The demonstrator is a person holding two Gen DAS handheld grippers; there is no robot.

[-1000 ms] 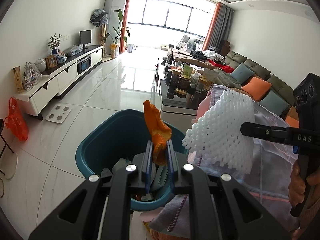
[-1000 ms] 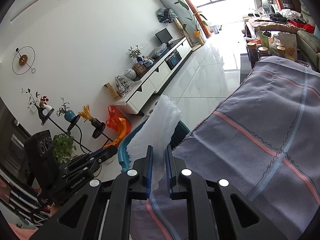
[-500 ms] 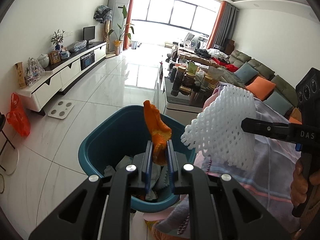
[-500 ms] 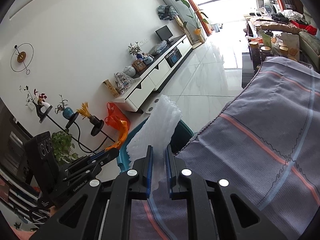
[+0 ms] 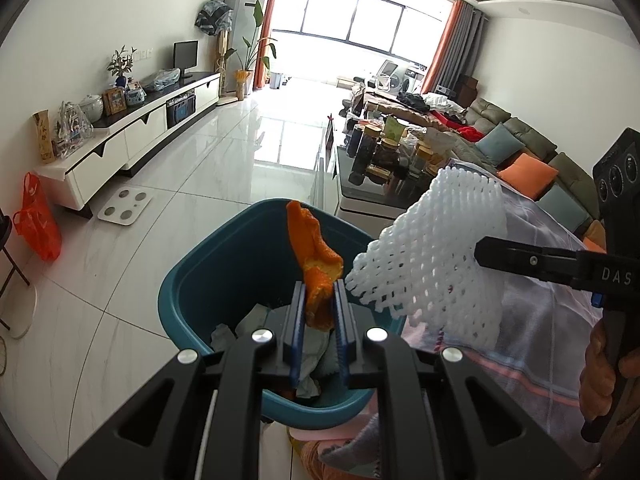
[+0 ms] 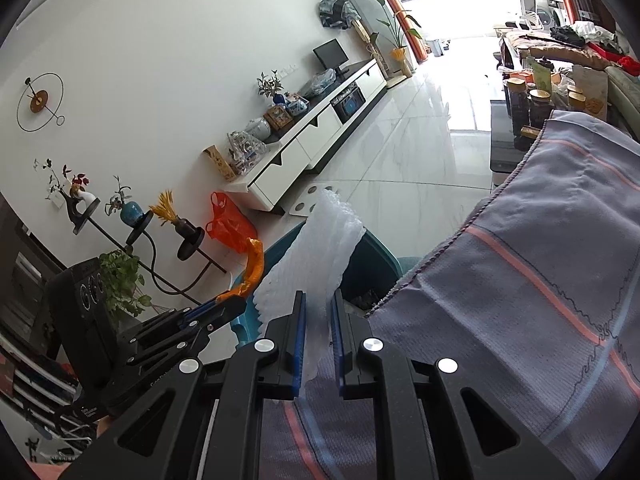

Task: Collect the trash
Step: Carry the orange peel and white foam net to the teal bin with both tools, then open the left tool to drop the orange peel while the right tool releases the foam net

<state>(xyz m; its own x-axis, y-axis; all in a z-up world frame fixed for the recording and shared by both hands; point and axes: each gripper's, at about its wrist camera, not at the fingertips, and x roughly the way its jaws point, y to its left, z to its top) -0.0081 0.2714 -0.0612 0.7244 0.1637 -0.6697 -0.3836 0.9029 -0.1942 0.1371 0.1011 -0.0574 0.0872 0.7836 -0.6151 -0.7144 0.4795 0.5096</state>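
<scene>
While the left gripper (image 5: 319, 300) is clamped on an orange peel (image 5: 314, 256), the peel is held upright above the teal trash bin (image 5: 188, 280), which contains crumpled paper. A white foam fruit net (image 6: 316, 256) is pinched between the narrow jaws of the right gripper (image 6: 319, 312), beside the bin, over a striped grey cloth (image 6: 520, 280).

The right gripper (image 6: 318, 312) pinches white foam netting (image 6: 316, 256) above the teal bin (image 6: 376, 256); at left, the left gripper (image 6: 234, 300) grips orange peel (image 6: 254, 268).
</scene>
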